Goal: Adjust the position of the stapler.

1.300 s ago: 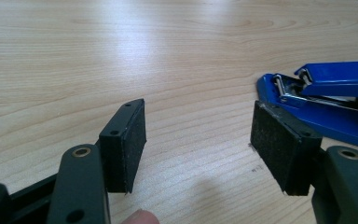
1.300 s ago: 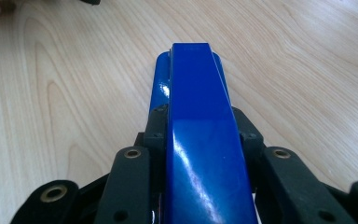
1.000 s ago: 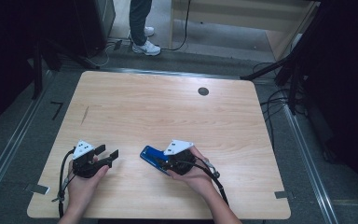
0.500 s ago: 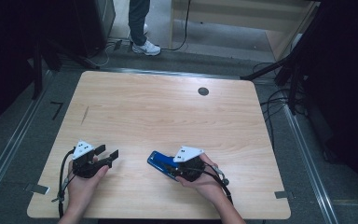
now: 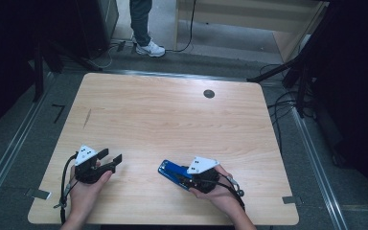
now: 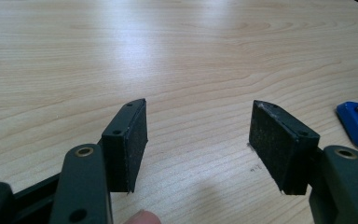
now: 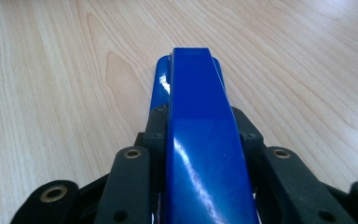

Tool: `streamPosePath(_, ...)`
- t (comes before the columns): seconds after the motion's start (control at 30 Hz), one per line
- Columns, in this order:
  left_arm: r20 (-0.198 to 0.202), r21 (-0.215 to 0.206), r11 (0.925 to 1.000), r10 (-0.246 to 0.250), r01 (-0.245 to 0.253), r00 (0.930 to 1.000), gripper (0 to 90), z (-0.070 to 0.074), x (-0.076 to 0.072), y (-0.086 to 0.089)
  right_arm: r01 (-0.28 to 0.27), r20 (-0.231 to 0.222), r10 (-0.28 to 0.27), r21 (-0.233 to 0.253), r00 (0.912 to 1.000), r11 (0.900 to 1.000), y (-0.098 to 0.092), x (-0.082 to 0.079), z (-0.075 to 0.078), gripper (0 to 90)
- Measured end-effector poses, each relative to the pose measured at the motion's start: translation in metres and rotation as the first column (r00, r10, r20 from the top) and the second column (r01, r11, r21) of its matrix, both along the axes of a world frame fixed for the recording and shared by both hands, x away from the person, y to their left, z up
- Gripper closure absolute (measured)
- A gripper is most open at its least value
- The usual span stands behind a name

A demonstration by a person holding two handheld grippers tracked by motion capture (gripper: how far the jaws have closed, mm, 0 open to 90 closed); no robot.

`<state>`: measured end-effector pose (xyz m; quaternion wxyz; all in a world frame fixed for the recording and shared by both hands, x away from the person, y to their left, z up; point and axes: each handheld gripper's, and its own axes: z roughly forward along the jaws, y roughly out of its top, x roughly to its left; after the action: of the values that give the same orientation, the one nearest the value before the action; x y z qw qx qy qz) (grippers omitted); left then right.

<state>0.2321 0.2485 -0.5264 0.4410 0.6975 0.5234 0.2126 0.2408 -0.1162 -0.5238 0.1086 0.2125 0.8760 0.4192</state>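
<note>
A blue stapler [image 5: 172, 171] lies on the light wooden table [image 5: 172, 120] near the front edge, right of centre. My right gripper [image 5: 186, 178] is shut on its rear half; in the right gripper view the stapler [image 7: 198, 121] runs straight out between the two black jaws, its nose pointing away. My left gripper [image 5: 110, 161] rests at the front left of the table, open, with nothing between its pads [image 6: 133, 140]. In the left gripper view the stapler's tip [image 6: 356, 121] shows at the right edge, apart from the jaws.
A round dark grommet [image 5: 209, 94] sits in the table's far part. A person's legs and white shoe [image 5: 149, 47] stand on the floor beyond the table. Cables [image 5: 287, 105] lie on the floor at the right. Wooden furniture [image 5: 249, 19] stands at the back.
My right gripper has carried the stapler a little rightward and toward the front edge. The left gripper has stayed where it was, still open.
</note>
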Motion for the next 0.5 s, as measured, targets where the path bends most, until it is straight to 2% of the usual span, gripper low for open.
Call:
streamPosePath(0.2,0.009,0.018,0.9998,-0.007,0.007,0.9999,38.1,0.000,-0.002,-0.004,0.005,-0.010,-0.005,0.013,0.9999,1.000,-0.012,-0.004,-0.003,66.4)
streamPosePath(0.27,0.013,0.016,0.9998,-0.015,0.015,0.9998,38.1,0.000,-0.003,-0.008,0.021,-0.039,-0.020,0.023,0.9991,1.000,-0.015,-0.004,-0.003,66.0)
streamPosePath(0.33,0.016,0.019,0.9997,-0.018,0.017,0.9997,38.1,0.000,-0.004,-0.011,0.026,-0.038,-0.025,0.024,0.9989,0.999,-0.015,-0.004,-0.003,65.5)
streamPosePath(0.37,0.018,0.028,0.9993,-0.024,0.024,0.9995,38.1,0.001,-0.004,-0.013,0.029,-0.034,-0.028,0.028,0.9990,0.999,-0.015,-0.005,-0.003,61.8)
streamPosePath(0.4,0.021,0.033,0.9991,-0.029,0.028,0.9994,38.6,0.001,-0.005,-0.015,0.056,-0.037,-0.054,0.067,0.9979,0.996,-0.017,-0.005,0.000,51.3)
streamPosePath(0.43,0.025,0.032,0.9989,-0.035,0.035,0.9991,38.6,0.002,-0.006,-0.018,0.056,-0.037,-0.054,0.067,0.9979,0.996,-0.017,-0.005,0.000,51.3)
streamPosePath(0.47,0.028,0.039,0.9983,-0.044,0.043,0.9987,39.9,0.002,-0.007,-0.020,0.084,-0.039,-0.080,0.105,0.9960,0.991,-0.022,-0.005,0.004,48.5)
streamPosePath(0.5,0.029,0.042,0.9980,-0.048,0.047,0.9984,39.9,0.003,-0.008,-0.023,0.084,-0.039,-0.080,0.105,0.9960,0.991,-0.022,-0.005,0.004,48.5)
